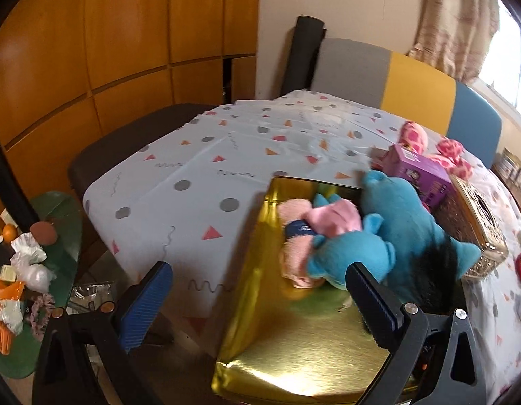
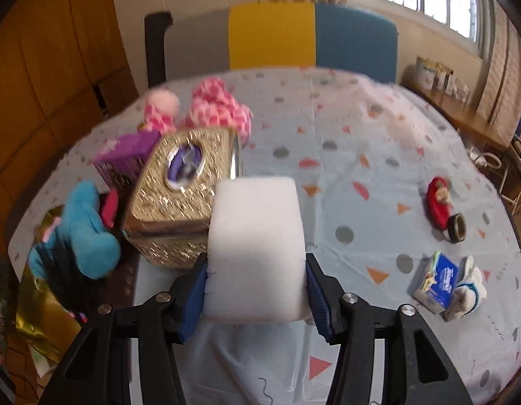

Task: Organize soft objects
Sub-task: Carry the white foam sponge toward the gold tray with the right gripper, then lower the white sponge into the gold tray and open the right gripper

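A gold box (image 1: 294, 347) lies open at the table's near edge. In it lie a blue plush (image 1: 405, 236) and a pink-and-blue plush (image 1: 328, 229). My left gripper (image 1: 260, 303) is open and empty just above the box's near side. My right gripper (image 2: 255, 290) is shut on a white foam block (image 2: 257, 249) and holds it above the table. The blue plush (image 2: 85, 233) and gold box (image 2: 37, 303) show at the left of the right wrist view. A pink spotted plush (image 2: 213, 108) lies at the far side.
A gold tissue box (image 2: 179, 195) and a purple carton (image 2: 125, 158) stand between the gold box and the pink plush. A red toy (image 2: 439, 202), a tissue pack (image 2: 436, 280) and a white sock (image 2: 469, 287) lie at right. Chairs (image 2: 270, 37) stand behind the table.
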Available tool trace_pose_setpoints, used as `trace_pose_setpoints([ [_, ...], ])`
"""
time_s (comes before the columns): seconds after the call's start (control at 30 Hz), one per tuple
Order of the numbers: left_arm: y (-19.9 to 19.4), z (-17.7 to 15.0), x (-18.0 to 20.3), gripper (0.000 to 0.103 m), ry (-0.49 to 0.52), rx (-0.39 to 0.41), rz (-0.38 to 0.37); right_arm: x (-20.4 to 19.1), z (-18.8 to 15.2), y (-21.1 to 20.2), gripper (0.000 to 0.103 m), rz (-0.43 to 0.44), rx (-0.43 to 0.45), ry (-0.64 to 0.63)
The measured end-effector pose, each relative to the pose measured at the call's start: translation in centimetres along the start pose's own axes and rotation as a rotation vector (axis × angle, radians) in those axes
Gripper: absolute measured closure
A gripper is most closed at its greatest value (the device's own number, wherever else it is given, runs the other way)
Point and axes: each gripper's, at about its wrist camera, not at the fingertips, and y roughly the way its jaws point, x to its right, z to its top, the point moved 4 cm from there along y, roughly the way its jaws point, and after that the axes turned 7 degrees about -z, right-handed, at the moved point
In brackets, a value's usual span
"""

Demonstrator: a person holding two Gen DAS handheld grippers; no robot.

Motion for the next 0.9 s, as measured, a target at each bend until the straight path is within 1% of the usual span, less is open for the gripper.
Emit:
trace_pose_setpoints([
  [0.03,0.0,0.0,-0.3,0.000,-0.005,0.000,0.003,-0.2,0.1,-0.5,0.049,-0.025,0.017,-0.017],
  [0.07,-0.1,0.1,-0.7,0.000,-0.010,0.003,0.008,-0.5,0.2,-0.9,0.049,-0.023,0.024,-0.022],
  [0.2,-0.4,0.1,-1.3,0.000,-0.025,0.016,0.014,-3.2,0.5,-3.0,0.049,0.112,0.058,-0.058],
  [0.27,-0.5,0.1,-1.4,0.000,-0.030,0.019,0.013,-6.1,0.2,-4.5,0.049,0.239,0.070,-0.099],
  [0.37,-0.5,0.0,-1.2,0.000,-0.026,0.019,0.011,-11.2,-0.9,-5.9,0.049,0.361,0.072,-0.208],
  [0.4,-0.5,-0.1,-1.2,0.000,-0.023,0.017,0.010,-12.8,-1.4,-6.0,0.049,0.397,0.063,-0.232],
  [0.43,-0.5,-0.1,-1.1,0.000,-0.021,0.016,0.009,-15.2,-2.2,-6.0,0.049,0.453,0.045,-0.275],
  [0.5,-0.6,-0.2,-1.1,0.000,-0.021,0.016,0.007,-18.3,-3.7,-5.8,0.049,0.494,0.023,-0.342],
  [0.53,-0.6,-0.2,-1.1,0.000,-0.020,0.017,0.007,-20.4,-4.8,-5.2,0.049,0.513,-0.007,-0.388],
  [0.6,-0.6,-0.2,-1.1,0.000,-0.020,0.016,0.006,-22.9,-6.3,-3.7,0.048,0.537,-0.075,-0.443],
  [0.67,-0.6,-0.2,-1.1,0.000,-0.017,0.017,0.003,-25.0,-7.6,-1.8,0.048,0.515,-0.125,-0.483],
  [0.73,-0.7,-0.4,-0.9,0.000,-0.008,0.015,0.003,-26.1,-9.0,0.4,0.047,0.492,-0.204,-0.507],
  [0.77,-0.7,-0.4,-0.8,0.000,-0.001,0.014,0.002,-26.4,-9.4,1.2,0.046,0.488,-0.227,-0.508],
  [0.83,-0.7,-0.6,-0.5,0.000,0.011,0.014,0.004,-26.3,-10.3,2.1,0.046,0.472,-0.248,-0.510],
  [0.9,-0.6,-0.7,-0.4,0.000,0.016,0.011,0.004,-26.2,-10.7,2.3,0.045,0.466,-0.251,-0.512],
])
